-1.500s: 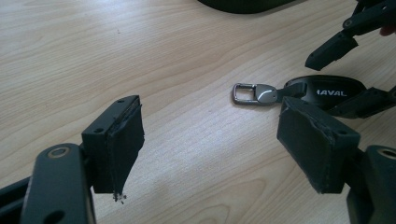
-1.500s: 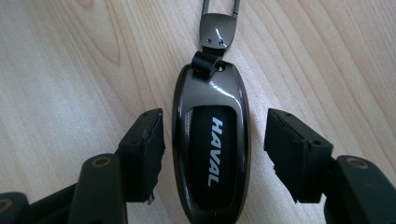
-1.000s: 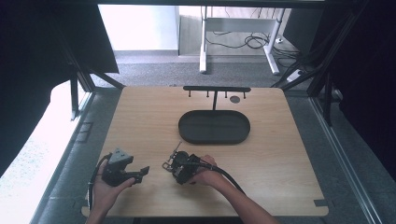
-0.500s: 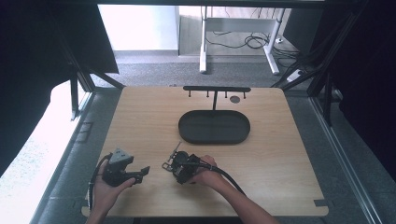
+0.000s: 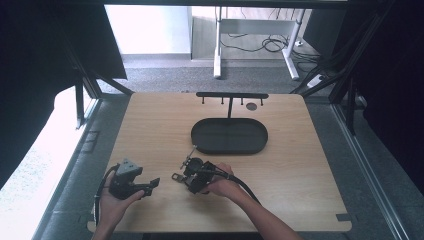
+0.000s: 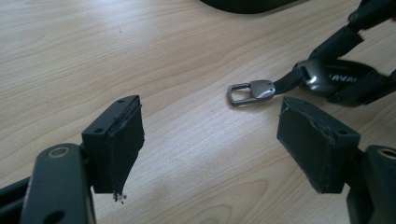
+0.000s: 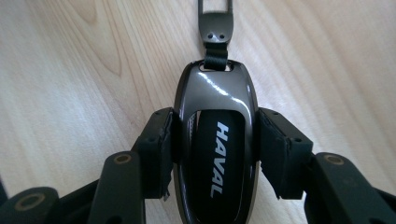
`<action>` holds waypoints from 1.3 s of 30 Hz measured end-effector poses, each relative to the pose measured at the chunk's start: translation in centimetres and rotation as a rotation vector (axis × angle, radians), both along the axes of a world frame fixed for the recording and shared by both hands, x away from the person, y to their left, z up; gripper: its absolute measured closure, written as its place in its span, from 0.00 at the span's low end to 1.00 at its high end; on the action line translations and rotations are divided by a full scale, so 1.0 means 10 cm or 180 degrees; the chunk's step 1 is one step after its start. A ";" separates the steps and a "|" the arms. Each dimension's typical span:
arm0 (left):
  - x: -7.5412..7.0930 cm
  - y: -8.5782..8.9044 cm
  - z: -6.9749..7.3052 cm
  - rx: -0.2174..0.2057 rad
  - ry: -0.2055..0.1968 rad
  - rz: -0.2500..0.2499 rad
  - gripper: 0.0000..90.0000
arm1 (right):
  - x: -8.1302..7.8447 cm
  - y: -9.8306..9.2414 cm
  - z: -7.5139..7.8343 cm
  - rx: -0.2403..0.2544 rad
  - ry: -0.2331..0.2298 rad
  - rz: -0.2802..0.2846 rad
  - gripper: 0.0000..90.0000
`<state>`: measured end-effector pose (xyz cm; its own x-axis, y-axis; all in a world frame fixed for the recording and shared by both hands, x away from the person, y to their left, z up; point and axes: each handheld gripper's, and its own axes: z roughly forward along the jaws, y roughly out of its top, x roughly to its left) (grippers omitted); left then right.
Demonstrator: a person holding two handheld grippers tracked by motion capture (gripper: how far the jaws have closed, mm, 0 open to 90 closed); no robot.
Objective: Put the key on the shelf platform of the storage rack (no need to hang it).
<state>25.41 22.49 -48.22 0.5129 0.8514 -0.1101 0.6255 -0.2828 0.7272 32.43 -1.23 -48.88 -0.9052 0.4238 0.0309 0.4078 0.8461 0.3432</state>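
Wooden table (image 5: 150,125): right gripper (image 7: 215,144) clamps key fob (image 7: 215,140); left gripper (image 6: 210,144), wide open and empty, should close squarely on fob's metal loop (image 6: 246,92).

key fob (image 7: 215,154) bottom cut off, metal loop (image 7: 215,10) top cropped

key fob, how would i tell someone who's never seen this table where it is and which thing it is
Start at the dark oval tray on the wooden table, then come toward the person's near edge. There the right gripper clamps a glossy dark key fob. It alone bears white HAVAL lettering and a metal loop on a short strap.
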 end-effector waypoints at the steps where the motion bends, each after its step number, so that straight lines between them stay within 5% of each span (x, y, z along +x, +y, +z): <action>1: 0.00 0.00 0.00 0.0004 0.0001 0.0001 0.26 | 0.00 0.00 0.05 0.0032 -0.0009 -0.0012 0.55; 22: 0.00 -0.03 -0.01 0.0033 0.0013 -0.0002 0.26 | -0.01 -0.20 0.52 0.0298 -0.0152 -0.0023 0.55; 39: 0.00 -0.03 -0.03 0.0041 0.0011 -0.0010 0.26 | 0.01 -0.28 0.61 0.0288 -0.0220 -0.0040 0.55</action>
<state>25.45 22.15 -48.47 0.5151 0.8512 -0.1008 0.6272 -0.2941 0.7212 32.54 -4.01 -42.74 -0.9012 0.4333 0.0071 0.3907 0.8055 0.4456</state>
